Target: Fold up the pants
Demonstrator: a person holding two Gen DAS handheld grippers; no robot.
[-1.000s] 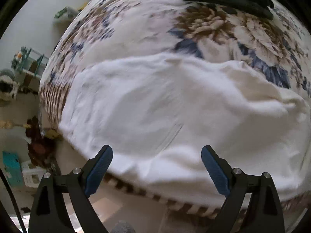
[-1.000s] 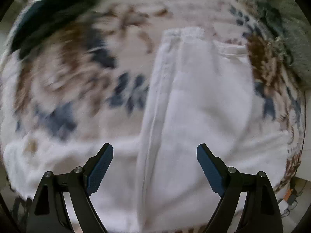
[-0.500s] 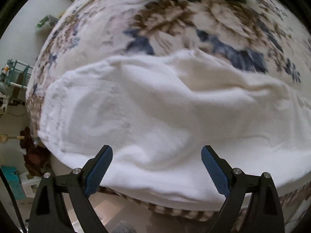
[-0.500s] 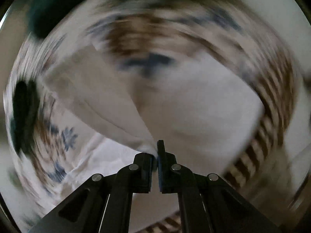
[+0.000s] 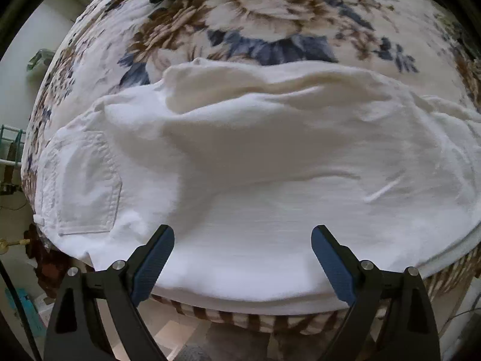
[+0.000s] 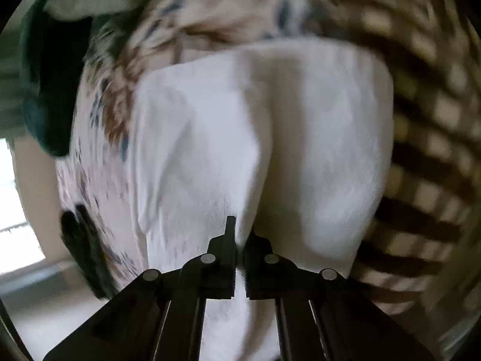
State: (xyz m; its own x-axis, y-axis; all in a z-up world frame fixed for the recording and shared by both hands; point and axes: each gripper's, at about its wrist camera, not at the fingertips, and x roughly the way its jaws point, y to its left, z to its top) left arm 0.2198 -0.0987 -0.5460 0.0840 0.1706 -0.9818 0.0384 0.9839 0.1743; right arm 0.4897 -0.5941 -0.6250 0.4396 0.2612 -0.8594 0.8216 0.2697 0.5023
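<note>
White pants (image 5: 255, 162) are spread on a floral bedspread (image 5: 270, 21); the left tool (image 5: 243, 251) is held wide, the right tool (image 6: 240, 234) clamped on pants fabric

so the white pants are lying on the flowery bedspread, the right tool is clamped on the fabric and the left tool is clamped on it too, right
Not quite: the left tool is not clamped on anything. The left wrist view shows its blue pads spread wide with the white pants lying loose beyond them. The rest holds: the pants lie on the flowery bedspread, and the right wrist view shows the right tool shut on a pinch of the fabric.
</note>
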